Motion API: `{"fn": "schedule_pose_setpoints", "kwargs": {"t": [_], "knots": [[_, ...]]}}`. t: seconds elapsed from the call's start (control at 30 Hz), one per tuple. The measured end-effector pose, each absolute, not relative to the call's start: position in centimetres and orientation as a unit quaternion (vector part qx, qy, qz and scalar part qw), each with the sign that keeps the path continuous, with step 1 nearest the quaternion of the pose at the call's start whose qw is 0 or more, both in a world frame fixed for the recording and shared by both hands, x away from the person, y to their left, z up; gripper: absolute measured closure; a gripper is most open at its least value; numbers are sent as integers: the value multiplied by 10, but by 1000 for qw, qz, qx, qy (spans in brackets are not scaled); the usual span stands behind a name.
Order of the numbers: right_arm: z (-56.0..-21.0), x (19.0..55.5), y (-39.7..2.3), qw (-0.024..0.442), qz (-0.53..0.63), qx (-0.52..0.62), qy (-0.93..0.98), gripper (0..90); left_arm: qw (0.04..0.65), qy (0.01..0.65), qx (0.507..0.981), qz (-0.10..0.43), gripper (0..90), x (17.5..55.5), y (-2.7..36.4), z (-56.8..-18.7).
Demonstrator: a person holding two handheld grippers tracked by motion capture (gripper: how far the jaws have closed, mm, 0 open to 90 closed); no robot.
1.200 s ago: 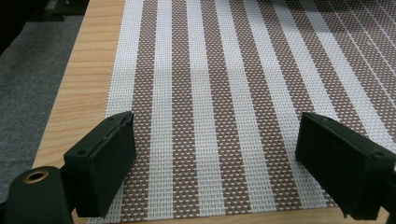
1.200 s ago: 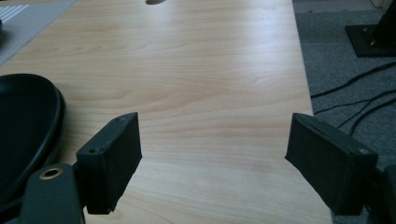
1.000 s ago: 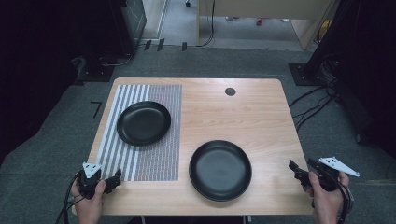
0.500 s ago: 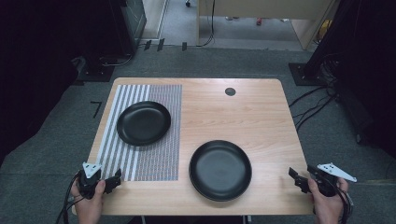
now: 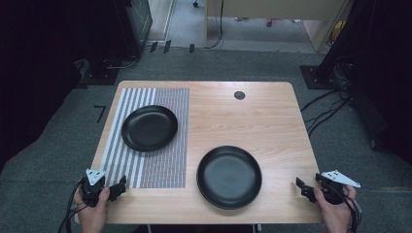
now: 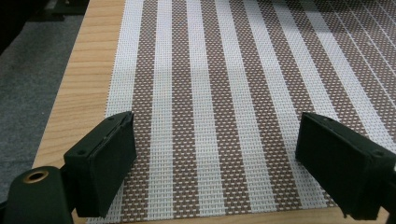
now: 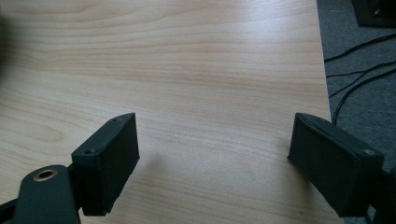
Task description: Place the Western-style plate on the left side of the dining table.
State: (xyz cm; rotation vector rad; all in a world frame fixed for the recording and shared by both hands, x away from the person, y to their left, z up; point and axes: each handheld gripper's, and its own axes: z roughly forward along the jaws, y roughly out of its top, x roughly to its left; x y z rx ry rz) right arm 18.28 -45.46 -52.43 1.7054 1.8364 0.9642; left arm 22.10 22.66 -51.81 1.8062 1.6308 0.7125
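- Over the last second the right gripper (image 5: 305,188) has drawn back toward 5 o'clock, past the bench (image 5: 262,121) edge; the left gripper (image 5: 118,187) has kept its spot at 7 o'clock.
- Both sets of jaws are spread wide, holding nothing, so I judge no grasp has begun.
- Nearest plate (image 5: 229,176): black, shallow, glossy, empty, at 6 o'clock on bare wood.
- Second plate (image 5: 149,127) sits on the striped mat (image 5: 160,165), at 10 o'clock.
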Motion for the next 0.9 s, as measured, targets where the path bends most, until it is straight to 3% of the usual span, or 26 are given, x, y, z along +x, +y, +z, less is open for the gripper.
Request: {"fn": "schedule_pose_setpoints", "kwargs": {"t": [0.27, 0.9], "knots": [[-525, 184, -443, 252, 310, 604, 689, 140, 298, 614, 680, 268, 122, 221, 227, -518], [-526, 184, -442, 252, 312, 599, 693, 142, 299, 614, 679, 268, 123, 221, 227, -518]]}}
